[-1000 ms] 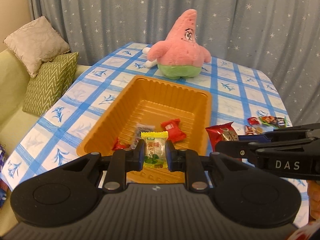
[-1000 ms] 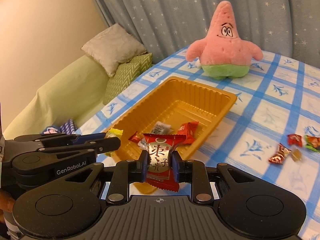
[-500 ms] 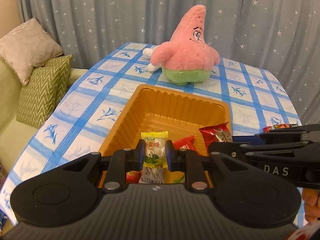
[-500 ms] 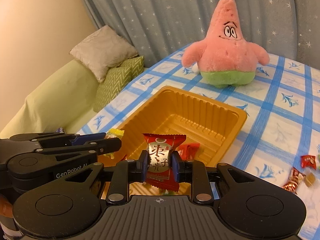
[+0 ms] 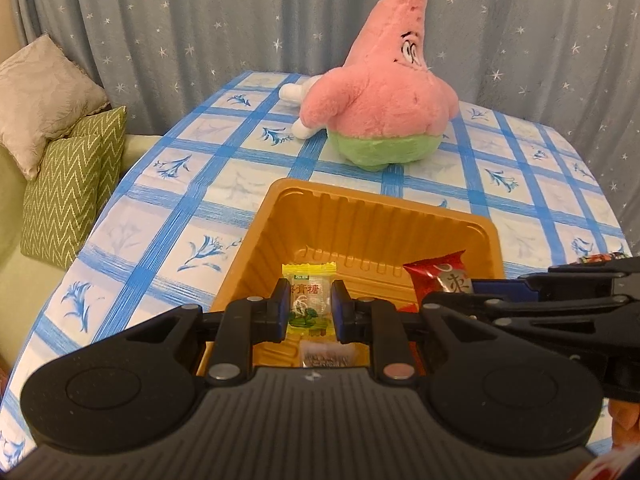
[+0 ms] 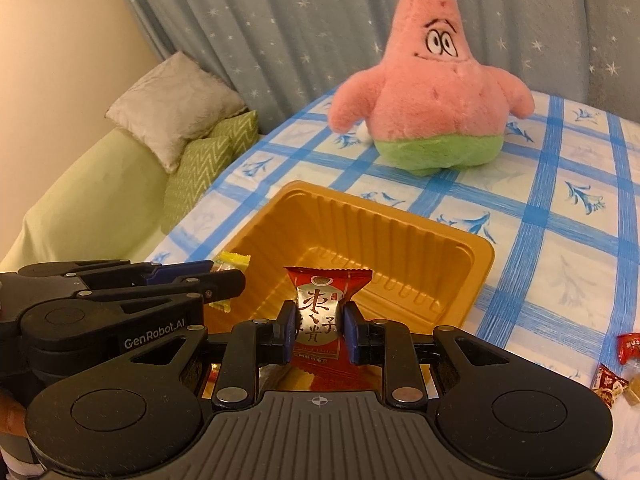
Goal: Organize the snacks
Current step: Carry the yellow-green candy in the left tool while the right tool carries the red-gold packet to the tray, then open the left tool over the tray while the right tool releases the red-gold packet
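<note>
The left gripper (image 5: pixel 310 310) grips a yellow candy (image 5: pixel 308 300) and the right gripper (image 6: pixel 318 330) a red snack packet (image 6: pixel 320 312), jaws narrow around their middles. Both wrappers look light, crinkly and slippery, best pinched mid-body. Since a second ago, both have advanced over the orange tray (image 6: pixel 476 276), now closer.

**Two gripped sweets over the tray**

The left gripper (image 5: pixel 310 306) clamps a yellow sweet (image 5: pixel 309 300) above the orange tray (image 5: pixel 400 216); at right, the right gripper (image 5: pixel 468 300) pinches a red sweet (image 5: pixel 440 276) over the tray's right side; a pink plush (image 5: pixel 384 104) sits beyond on the checked desk (image 5: pixel 168 216); cushions (image 5: pixel 60 152) lie at left.
</note>
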Demonstrator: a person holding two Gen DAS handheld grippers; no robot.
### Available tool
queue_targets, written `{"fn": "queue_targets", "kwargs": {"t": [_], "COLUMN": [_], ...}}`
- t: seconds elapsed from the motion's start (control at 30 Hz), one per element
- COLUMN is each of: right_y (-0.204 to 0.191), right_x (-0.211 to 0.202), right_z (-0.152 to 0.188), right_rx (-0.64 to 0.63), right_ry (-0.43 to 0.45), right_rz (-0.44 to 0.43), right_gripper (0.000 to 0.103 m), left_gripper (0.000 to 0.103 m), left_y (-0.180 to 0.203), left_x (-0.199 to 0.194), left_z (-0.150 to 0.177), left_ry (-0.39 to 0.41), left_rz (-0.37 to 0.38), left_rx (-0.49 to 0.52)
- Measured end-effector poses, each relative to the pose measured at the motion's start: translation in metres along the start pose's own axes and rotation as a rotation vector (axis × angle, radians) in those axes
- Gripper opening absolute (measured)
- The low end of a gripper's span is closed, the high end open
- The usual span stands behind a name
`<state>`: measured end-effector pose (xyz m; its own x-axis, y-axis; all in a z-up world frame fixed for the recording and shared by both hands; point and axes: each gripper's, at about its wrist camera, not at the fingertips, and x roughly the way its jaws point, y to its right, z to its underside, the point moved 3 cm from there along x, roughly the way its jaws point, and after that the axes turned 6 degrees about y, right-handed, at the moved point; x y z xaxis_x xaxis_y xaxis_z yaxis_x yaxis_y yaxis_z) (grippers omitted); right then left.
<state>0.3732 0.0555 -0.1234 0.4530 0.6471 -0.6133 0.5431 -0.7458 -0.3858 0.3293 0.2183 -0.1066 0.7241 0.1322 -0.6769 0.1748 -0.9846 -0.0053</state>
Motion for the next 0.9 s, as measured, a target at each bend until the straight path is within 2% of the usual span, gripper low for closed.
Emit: {"fn": "queue_targets", "kwargs": {"t": [0.4,0.9], "right_y": [0.012,0.012], "right_x": [0.009,0.011], "right_z": [-0.005,-0.005], "right_rx": [0.025,0.023], "right_ry": [-0.005,-0.012], "right_rz": [0.013,0.008], "right_gripper": [0.025,0.025], "left_gripper": [0.02,0.02], "left_y": [0.003,-0.004], "left_x": [0.025,0.013], "left_z": [-0.006,0.007], "left_ry": [-0.011,-0.036], "left_rz": [0.009,0.006], "left_rx": [0.011,-0.024]}}
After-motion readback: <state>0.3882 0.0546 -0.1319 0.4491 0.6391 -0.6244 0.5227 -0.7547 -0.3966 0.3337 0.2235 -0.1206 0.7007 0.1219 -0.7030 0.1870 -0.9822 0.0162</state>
